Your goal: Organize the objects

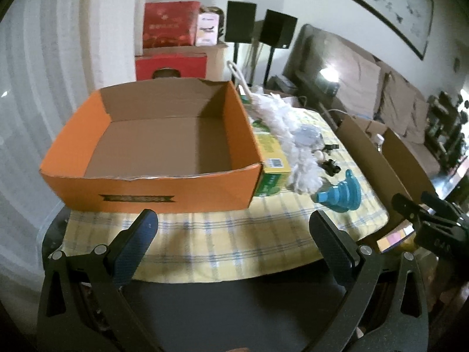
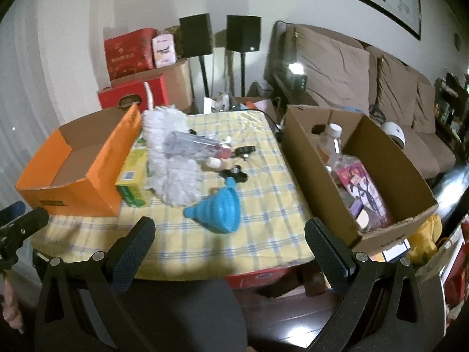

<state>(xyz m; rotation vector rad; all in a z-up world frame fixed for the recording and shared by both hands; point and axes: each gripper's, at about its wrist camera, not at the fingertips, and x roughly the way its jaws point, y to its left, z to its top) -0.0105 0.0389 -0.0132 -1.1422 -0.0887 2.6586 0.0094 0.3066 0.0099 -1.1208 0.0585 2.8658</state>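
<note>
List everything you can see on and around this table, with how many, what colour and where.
orange box: 1, orange outside, brown inside, empty, left on the table
green carton: 1, green-yellow, against the orange box
duster: 1, white, fluffy, lying across the green carton
clear container: 1, transparent, lying on the duster
funnel: 1, blue, on its side, mid-table
black clips: at least 2, beyond the funnel
brown box: 1, right edge, holding a bottle and packets
tablecloth: 1, yellow plaid
speakers: 2, black, on stands behind
sofa: 1, brown, right
left gripper: open, empty
right gripper: open, empty
</note>
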